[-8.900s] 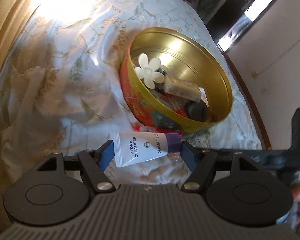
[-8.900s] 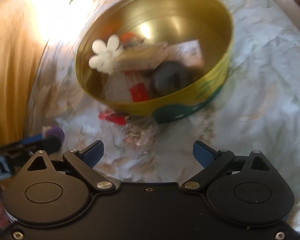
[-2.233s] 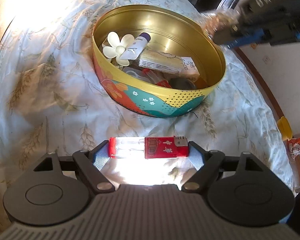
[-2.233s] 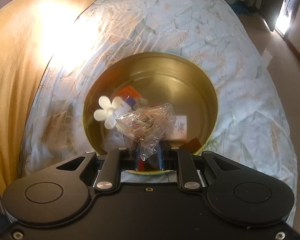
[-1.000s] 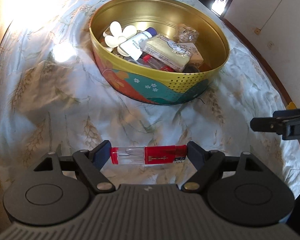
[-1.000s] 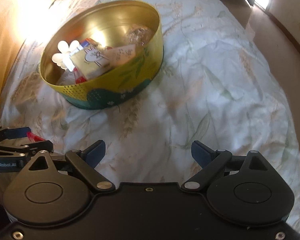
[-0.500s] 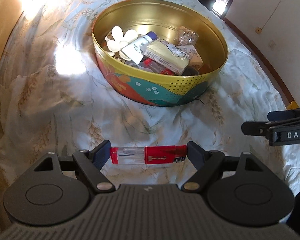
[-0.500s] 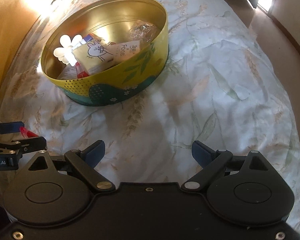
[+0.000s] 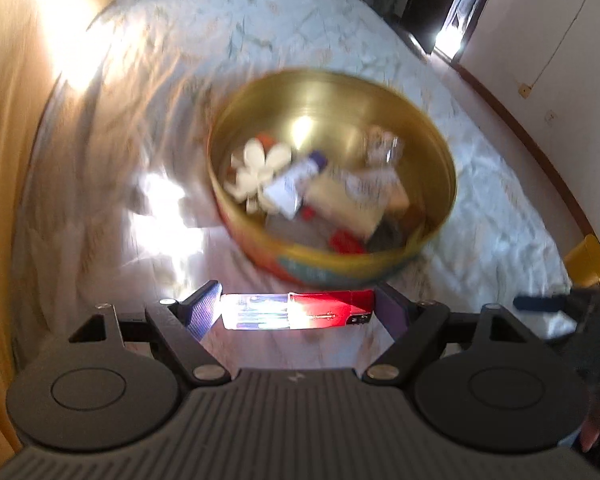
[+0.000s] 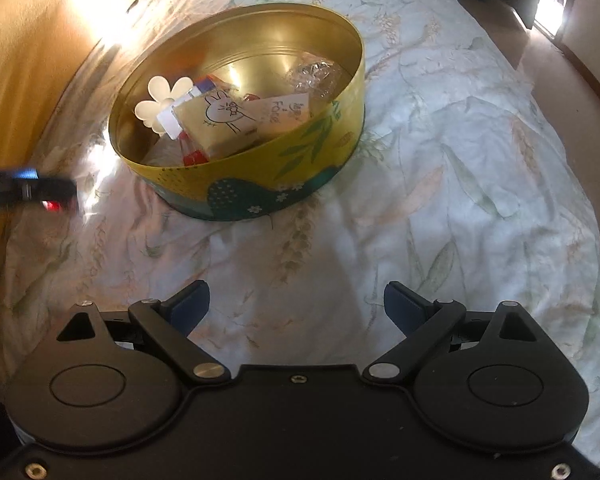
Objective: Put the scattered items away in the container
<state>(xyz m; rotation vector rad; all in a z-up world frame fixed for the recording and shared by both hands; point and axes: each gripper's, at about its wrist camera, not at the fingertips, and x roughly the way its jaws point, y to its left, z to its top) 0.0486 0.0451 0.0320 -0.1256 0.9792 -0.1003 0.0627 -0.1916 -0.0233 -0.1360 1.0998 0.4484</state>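
Observation:
A red and clear lighter (image 9: 298, 311) lies crosswise between the pads of my left gripper (image 9: 300, 312), which is shut on its two ends and holds it above the bed. Just beyond it sits the round gold tin (image 9: 440, 152), blurred in the left wrist view, holding a white flower piece (image 9: 260, 166), a small tube, a packet and a clear wrapper. In the right wrist view the same tin (image 10: 320, 136) stands on the sheet at centre left. My right gripper (image 10: 296, 306) hangs open over bare sheet with nothing between its fingers. The left gripper's tip with the lighter (image 10: 56, 204) shows at the left edge.
A floral bedsheet (image 10: 460, 184) covers the bed. An orange blanket (image 10: 16, 80) runs along the left side. The bed's edge and brown floor (image 10: 556, 80) lie to the right. A yellow object (image 9: 586, 260) sits on the floor by the wall.
My left gripper has risen with the lighter and now looks down into the tin from higher up; its view is motion-blurred. The right gripper has stayed nearly still.

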